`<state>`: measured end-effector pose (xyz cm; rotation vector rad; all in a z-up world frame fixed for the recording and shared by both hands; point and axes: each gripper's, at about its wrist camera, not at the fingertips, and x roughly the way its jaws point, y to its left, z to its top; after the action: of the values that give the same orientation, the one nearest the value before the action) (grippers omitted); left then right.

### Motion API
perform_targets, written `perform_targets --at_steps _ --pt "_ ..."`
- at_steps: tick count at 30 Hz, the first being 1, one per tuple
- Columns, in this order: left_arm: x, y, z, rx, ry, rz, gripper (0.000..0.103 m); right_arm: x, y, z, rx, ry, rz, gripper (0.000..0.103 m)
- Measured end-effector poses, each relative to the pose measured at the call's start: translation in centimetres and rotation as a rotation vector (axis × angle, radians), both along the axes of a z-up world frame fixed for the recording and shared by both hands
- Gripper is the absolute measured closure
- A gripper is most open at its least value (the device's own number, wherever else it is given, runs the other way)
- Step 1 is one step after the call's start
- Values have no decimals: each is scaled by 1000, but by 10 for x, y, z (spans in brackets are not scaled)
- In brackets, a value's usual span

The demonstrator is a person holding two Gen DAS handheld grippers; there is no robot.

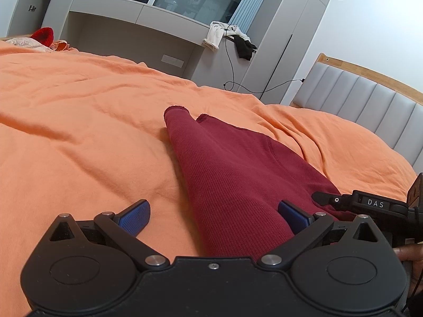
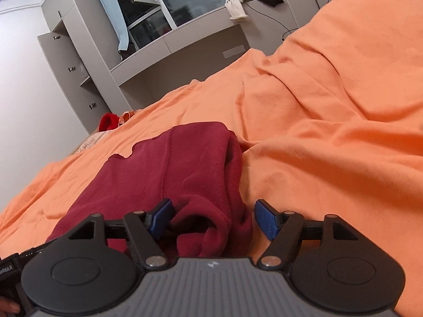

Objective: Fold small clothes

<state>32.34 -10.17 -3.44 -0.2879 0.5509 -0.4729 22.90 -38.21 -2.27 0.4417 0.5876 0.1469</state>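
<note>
1. A dark red waffle-knit garment (image 1: pixel 232 174) lies on the wrinkled orange bedsheet (image 1: pixel 79 121), narrowing toward two hemmed ends at its far side
2. The left gripper (image 1: pixel 214 218) has its ribbed blue pads spread wide, the cloth's edge lying between them without being pinched
3. The right gripper (image 2: pixel 212 218) stands spread around a bunched, rolled fold of the same knit; its right pad is clear of the cloth

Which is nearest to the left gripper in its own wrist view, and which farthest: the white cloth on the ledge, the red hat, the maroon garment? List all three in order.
1. maroon garment, lying between the left gripper's open fingers.
2. red hat, far left on the bed.
3. white cloth, on the ledge beyond the bed.
</note>
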Motion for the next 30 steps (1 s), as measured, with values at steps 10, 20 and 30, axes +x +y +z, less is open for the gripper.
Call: perform_targets --at_steps 10,20,30 --pt "1 0 1 1 0 1 0 1 0 -2 0 5 -15 23" --pt "1 0 1 1 1 1 0 3 -8 -1 62 18 -14 15" --pt "5 -1 5 13 26 -1 0 26 -5 14 139 34 -40 11"
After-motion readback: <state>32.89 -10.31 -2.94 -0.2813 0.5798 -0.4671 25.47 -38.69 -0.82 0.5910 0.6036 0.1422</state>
